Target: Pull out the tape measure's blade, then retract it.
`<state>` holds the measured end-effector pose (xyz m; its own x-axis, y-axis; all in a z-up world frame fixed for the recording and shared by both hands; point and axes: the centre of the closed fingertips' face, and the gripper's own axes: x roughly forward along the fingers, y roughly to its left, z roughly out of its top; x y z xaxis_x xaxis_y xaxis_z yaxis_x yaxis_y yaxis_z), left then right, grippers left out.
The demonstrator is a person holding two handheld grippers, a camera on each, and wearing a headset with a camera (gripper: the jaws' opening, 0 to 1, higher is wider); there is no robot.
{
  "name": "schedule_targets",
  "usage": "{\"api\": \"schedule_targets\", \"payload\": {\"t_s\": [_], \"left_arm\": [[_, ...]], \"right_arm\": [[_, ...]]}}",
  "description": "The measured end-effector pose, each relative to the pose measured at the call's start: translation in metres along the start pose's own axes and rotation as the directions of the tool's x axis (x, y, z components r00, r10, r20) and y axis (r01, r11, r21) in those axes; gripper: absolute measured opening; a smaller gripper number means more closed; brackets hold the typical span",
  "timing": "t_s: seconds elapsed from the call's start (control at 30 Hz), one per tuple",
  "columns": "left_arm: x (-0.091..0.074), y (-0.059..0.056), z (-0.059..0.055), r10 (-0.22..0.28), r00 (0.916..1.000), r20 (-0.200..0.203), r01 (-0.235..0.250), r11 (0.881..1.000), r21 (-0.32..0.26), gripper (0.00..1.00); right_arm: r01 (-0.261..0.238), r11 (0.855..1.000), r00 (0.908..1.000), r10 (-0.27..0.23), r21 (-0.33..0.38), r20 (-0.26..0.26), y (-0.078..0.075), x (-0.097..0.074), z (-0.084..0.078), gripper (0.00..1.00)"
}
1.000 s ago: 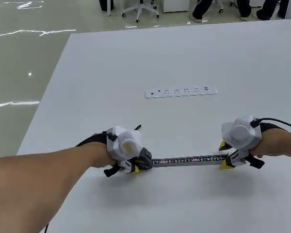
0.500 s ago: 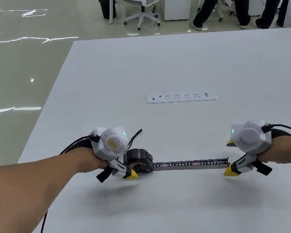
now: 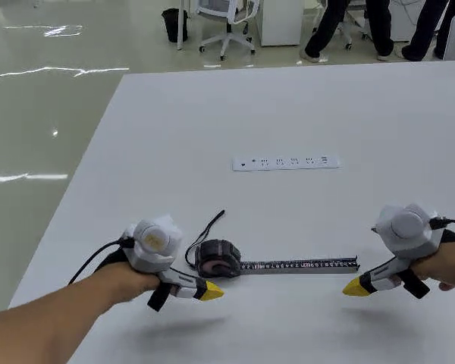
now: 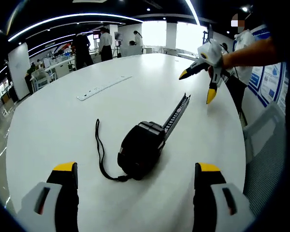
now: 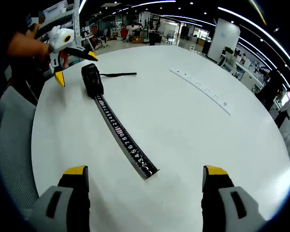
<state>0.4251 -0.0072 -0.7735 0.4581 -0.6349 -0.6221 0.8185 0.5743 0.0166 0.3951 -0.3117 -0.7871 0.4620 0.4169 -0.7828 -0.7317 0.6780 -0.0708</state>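
The black tape measure (image 3: 218, 258) lies on the white table (image 3: 288, 98) with its blade (image 3: 299, 265) pulled out to the right and lying flat. My left gripper (image 3: 205, 290) hovers open just in front of the case (image 4: 141, 149), apart from it. The right gripper (image 3: 358, 286) is open too, a little short of the blade's free end (image 5: 147, 169). The wrist strap (image 4: 100, 150) trails from the case. From the right gripper view, the blade (image 5: 121, 135) runs away to the case (image 5: 92, 77) and the left gripper (image 5: 63, 48). The right gripper (image 4: 200, 72) appears beyond the blade (image 4: 178, 112) in the left gripper view.
A white power strip (image 3: 285, 162) lies flat mid-table beyond the tape, also seen as the power strip (image 5: 200, 89) at right. Office chairs (image 3: 220, 23) and standing people's legs (image 3: 364, 23) are past the table's far edge. The table's left edge (image 3: 68, 189) drops to a glossy floor.
Both grippers have let go of the tape measure and drawn back toward me. The case and the extended blade now rest free on the table.
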Motion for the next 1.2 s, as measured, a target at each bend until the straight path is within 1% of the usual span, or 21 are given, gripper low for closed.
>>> {"api": "schedule_targets", "payload": {"t_s": [0.03,0.07,0.1,0.13,0.17,0.23,0.3,0.33,0.43,0.53,0.6,0.63,0.67,0.77,0.83,0.9,0.97,1.0,1.07,1.2], "left_arm": [[-0.005,0.003,0.001,0.019,0.9995,0.025,-0.019,1.000,0.001,0.99],[-0.011,0.006,0.001,0.035,0.9986,0.039,-0.035,0.999,-0.008,0.99],[-0.018,0.006,-0.002,0.038,0.9985,0.040,-0.037,0.999,-0.030,0.99],[-0.022,0.009,-0.004,0.048,0.9980,0.041,-0.046,0.998,-0.052,0.99],[-0.029,0.012,-0.006,0.060,0.9973,0.042,-0.058,0.997,-0.059,0.99],[-0.036,0.016,-0.009,0.076,0.9959,0.050,-0.072,0.995,-0.071,0.99],[-0.047,0.019,-0.010,0.101,0.9930,0.062,-0.094,0.990,-0.110,0.99],[-0.052,0.021,-0.012,0.112,0.9915,0.066,-0.103,0.986,-0.130,0.99],[-0.064,0.020,-0.018,0.129,0.9895,0.066,-0.118,0.982,-0.145,0.99],[-0.079,0.016,-0.020,0.154,0.9841,0.089,-0.139,0.978,-0.153,0.99],[-0.088,0.014,-0.026,0.167,0.9815,0.093,-0.150,0.974,-0.170,0.99],[-0.092,0.013,-0.027,0.172,0.9797,0.104,-0.152,0.973,-0.173,0.99],[-0.098,0.012,-0.030,0.179,0.9782,0.105,-0.160,0.972,-0.171,0.99],[-0.110,0.009,-0.039,0.188,0.9771,0.100,-0.169,0.971,-0.170,0.99],[-0.118,0.008,-0.043,0.202,0.9742,0.100,-0.182,0.967,-0.181,0.99],[-0.126,0.007,-0.043,0.214,0.9705,0.111,-0.189,0.962,-0.198,0.99],[-0.134,0.006,-0.045,0.227,0.9660,0.123,-0.200,0.959,-0.202,0.99],[-0.139,0.005,-0.046,0.235,0.9640,0.125,-0.207,0.957,-0.202,0.99],[-0.145,0.004,-0.049,0.240,0.9625,0.127,-0.211,0.956,-0.205,0.99],[-0.158,0.005,-0.058,0.262,0.9570,0.126,-0.231,0.949,-0.214,0.99]], "right_arm": [[0.002,1.000,1.0000,-0.002,0.013,0.007,-0.001,-0.001,-0.002,1.00],[0.005,1.000,0.9999,-0.005,0.024,0.014,-0.002,-0.003,-0.004,1.00],[0.012,0.999,0.9994,-0.013,0.045,0.033,-0.001,-0.007,-0.005,1.00],[0.012,0.998,0.9992,-0.014,0.057,0.038,0.000,-0.010,-0.006,1.00],[0.015,0.997,0.9989,-0.018,0.070,0.044,0.001,-0.015,-0.009,1.00],[0.027,0.995,0.9974,-0.033,0.093,0.065,0.001,-0.020,-0.010,1.00],[0.046,0.991,0.9935,-0.059,0.127,0.098,0.000,-0.027,-0.009,1.00],[0.052,0.986,0.9888,-0.073,0.157,0.130,0.002,-0.033,-0.006,1.00],[0.062,0.980,0.9784,-0.098,0.190,0.182,0.007,-0.046,-0.004,1.00],[0.068,0.974,0.9690,-0.116,0.214,0.219,0.013,-0.059,-0.005,1.00],[0.078,0.971,0.9630,-0.132,0.227,0.235,0.015,-0.065,-0.010,1.00],[0.083,0.971,0.9626,-0.137,0.225,0.234,0.017,-0.068,-0.013,0.99],[0.091,0.969,0.9625,-0.144,0.228,0.230,0.020,-0.071,-0.017,0.99],[0.100,0.966,0.9597,-0.156,0.238,0.233,0.025,-0.080,-0.024,1.00],[0.107,0.963,0.9584,-0.166,0.246,0.233,0.029,-0.086,-0.031,1.00],[0.108,0.961,0.9570,-0.170,0.256,0.235,0.033,-0.091,-0.036,1.00],[0.108,0.958,0.9546,-0.174,0.264,0.241,0.038,-0.097,-0.041,1.00],[0.109,0.957,0.9541,-0.177,0.269,0.242,0.041,-0.100,-0.044,1.00],[0.117,0.957,0.9534,-0.183,0.266,0.240,0.045,-0.104,-0.047,1.00],[0.117,0.956,0.9511,-0.186,0.270,0.246,0.057,-0.115,-0.052,1.00]]}}
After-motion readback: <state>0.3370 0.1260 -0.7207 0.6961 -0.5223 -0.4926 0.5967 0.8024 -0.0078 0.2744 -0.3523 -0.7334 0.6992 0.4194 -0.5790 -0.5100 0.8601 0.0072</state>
